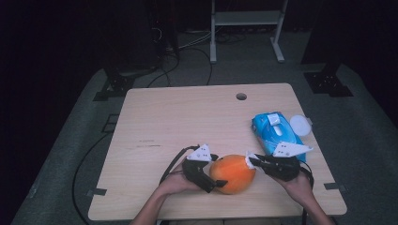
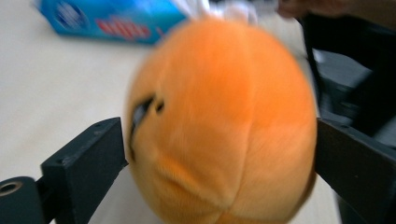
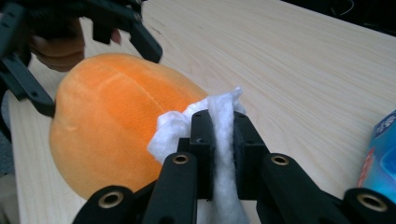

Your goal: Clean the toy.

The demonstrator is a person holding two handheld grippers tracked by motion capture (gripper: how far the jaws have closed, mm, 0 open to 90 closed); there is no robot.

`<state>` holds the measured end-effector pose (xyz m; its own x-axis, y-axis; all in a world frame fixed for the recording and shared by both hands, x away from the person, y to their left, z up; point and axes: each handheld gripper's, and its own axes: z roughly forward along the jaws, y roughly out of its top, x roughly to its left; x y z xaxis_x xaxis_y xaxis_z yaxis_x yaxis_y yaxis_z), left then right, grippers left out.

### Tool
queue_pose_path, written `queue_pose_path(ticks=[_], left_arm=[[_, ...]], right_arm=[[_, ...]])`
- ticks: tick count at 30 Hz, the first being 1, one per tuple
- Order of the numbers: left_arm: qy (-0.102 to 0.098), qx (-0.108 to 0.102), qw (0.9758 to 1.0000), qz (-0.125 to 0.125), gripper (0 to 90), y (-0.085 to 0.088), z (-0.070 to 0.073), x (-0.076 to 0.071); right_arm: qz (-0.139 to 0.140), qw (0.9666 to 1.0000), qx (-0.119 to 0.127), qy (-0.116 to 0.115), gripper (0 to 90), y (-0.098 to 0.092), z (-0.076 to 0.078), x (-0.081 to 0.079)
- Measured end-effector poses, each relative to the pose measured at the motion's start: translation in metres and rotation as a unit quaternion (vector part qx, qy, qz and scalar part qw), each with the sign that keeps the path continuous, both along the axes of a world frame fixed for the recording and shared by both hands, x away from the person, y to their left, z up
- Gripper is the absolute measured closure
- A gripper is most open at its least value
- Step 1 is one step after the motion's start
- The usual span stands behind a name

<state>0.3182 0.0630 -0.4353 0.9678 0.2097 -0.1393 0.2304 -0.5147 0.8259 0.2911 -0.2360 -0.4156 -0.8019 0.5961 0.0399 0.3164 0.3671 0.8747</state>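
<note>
On pale woodgrain table [image 1: 178, 117], round orange plush [image 1: 233, 174] betw. wide-apart L hand-held gripper [image 1: 212, 174], R hand-held gripper [image 1: 252, 161] clamping fluffy white wipe [image 3: 219, 121].

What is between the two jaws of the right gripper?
In the right gripper view, the right gripper pinches a white wipe, whose loose end touches the orange plush ball.
</note>
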Motion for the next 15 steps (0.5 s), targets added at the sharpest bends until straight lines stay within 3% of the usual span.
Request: queue_pose_path(ticks=[1, 2, 5, 8, 13, 15], left_arm=[[-0.004, -0.004, 1.0000, -0.002, 8.4, 0.001, -0.001, -0.001], [-0.014, -0.009, 0.9999, 0.000, 17.4, 0.002, -0.001, -0.003], [-0.018, -0.026, 0.9995, 0.009, 31.5, 0.005, 0.007, -0.004], [-0.027, -0.050, 0.9981, 0.022, 34.4, 0.006, 0.018, -0.006], [-0.035, -0.059, 0.9973, 0.028, 35.7, 0.005, 0.030, -0.009], [-0.039, -0.059, 0.9970, 0.031, 35.8, 0.004, 0.032, -0.010]], right_arm=[[0.003, 1.0000, 0.004, 0.004, 80.1, 0.000, 0.000, -0.001], [0.004, 1.0000, 0.005, 0.006, 80.0, 0.000, 0.001, -0.002], [0.010, 0.9999, 0.010, -0.001, 79.9, 0.004, 0.007, -0.004], [0.017, 0.9994, 0.028, -0.014, 80.0, 0.010, 0.016, -0.006], [0.048, 0.9971, 0.041, -0.042, 79.9, 0.034, 0.033, -0.013], [0.065, 0.9952, 0.057, -0.045, 80.0, 0.044, 0.039, -0.016]])
